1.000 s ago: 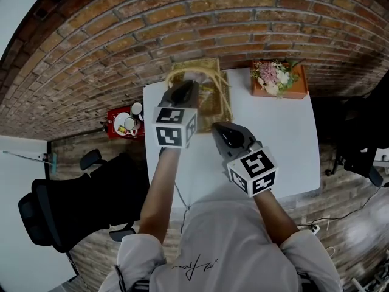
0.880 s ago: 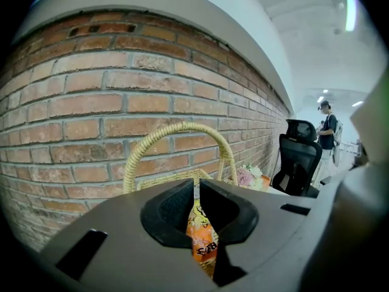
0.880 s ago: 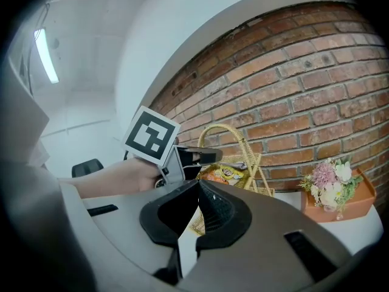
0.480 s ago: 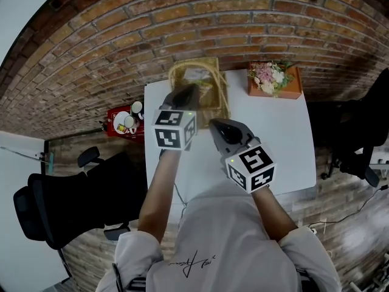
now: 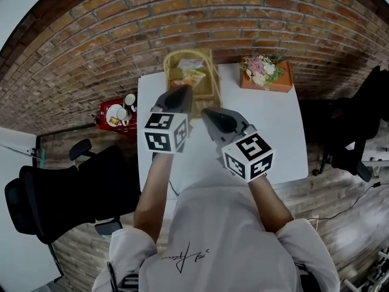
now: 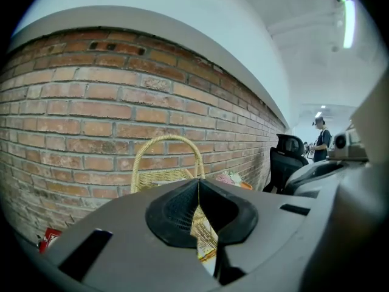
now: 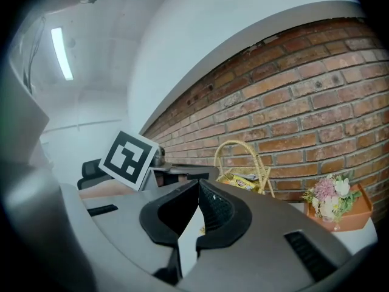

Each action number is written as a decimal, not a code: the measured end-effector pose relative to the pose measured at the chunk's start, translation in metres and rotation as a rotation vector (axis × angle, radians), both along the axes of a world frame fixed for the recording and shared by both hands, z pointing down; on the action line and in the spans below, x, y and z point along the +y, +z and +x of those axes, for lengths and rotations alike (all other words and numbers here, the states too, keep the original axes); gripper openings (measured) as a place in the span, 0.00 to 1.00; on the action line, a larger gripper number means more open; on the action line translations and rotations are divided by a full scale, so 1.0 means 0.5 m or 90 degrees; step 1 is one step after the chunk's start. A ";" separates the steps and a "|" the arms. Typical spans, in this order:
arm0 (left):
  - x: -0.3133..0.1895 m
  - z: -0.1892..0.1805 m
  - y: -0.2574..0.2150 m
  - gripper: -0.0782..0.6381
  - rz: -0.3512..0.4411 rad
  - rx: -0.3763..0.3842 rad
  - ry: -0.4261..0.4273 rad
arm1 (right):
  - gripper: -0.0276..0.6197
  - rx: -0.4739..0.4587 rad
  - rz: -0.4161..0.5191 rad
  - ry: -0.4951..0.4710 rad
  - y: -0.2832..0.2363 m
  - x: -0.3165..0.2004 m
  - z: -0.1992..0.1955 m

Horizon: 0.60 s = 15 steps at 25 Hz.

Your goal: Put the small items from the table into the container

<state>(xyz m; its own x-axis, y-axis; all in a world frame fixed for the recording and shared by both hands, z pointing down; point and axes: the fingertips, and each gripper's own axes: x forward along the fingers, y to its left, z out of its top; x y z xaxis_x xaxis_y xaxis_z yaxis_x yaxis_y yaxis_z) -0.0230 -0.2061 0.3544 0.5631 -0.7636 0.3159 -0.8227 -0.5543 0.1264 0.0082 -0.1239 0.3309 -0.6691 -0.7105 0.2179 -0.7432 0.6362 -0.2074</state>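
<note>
The brick wall (image 5: 91, 47) is filling the far side of the scene, and the white worktop (image 5: 276, 139) is butting up against it. What shows of the worktop is looking bare. The parts beneath the person's arms and the two marker cubes are hidden in the head view.

The wicker basket (image 5: 189, 53) is standing at the worktop's far edge, against the wall, with its tall handle arching over it. An orange flower box (image 5: 264, 73) is sitting well to its right.

The left claw (image 6: 198, 181) is hanging just short of the basket with its jaws pressed together at the tips and gripping nothing; only the basket is showing beyond them. The right claw (image 7: 198, 182) is hovering beside it, also closed and carrying nothing.

The snack packets (image 5: 191, 76), the task's small items, are lying inside the basket, one yellow wrapper showing on top.

By my reading, the sorting is at or near its end, so the step in hand is a check. Doing it well means looking over the hidden strip of worktop for any stray item. The closed claws should also be keeping clear of the handle, so the light basket is not getting knocked.
</note>
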 end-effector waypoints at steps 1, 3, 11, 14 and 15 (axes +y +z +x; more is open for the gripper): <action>0.009 -0.001 0.000 0.13 -0.001 0.003 0.000 | 0.08 -0.001 -0.001 -0.003 -0.002 0.003 0.001; 0.030 0.001 -0.001 0.13 -0.003 0.013 0.007 | 0.08 0.001 -0.001 -0.012 -0.003 0.013 0.000; 0.123 0.006 -0.044 0.12 0.015 0.069 0.027 | 0.08 -0.003 -0.009 -0.057 -0.011 0.051 -0.008; 0.165 0.006 -0.045 0.12 0.011 0.100 0.047 | 0.08 -0.020 -0.025 -0.071 -0.006 0.067 -0.010; 0.176 0.004 -0.042 0.12 0.008 0.102 0.050 | 0.08 -0.021 -0.028 -0.076 -0.004 0.072 -0.010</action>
<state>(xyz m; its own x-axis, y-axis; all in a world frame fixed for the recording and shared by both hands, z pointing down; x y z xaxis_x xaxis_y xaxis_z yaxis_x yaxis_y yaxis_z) -0.0210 -0.1180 0.3335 0.6630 -0.7192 0.2078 -0.7471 -0.6181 0.2445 0.0034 -0.0880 0.3287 -0.7559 -0.6155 0.2232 -0.6547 0.7097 -0.2604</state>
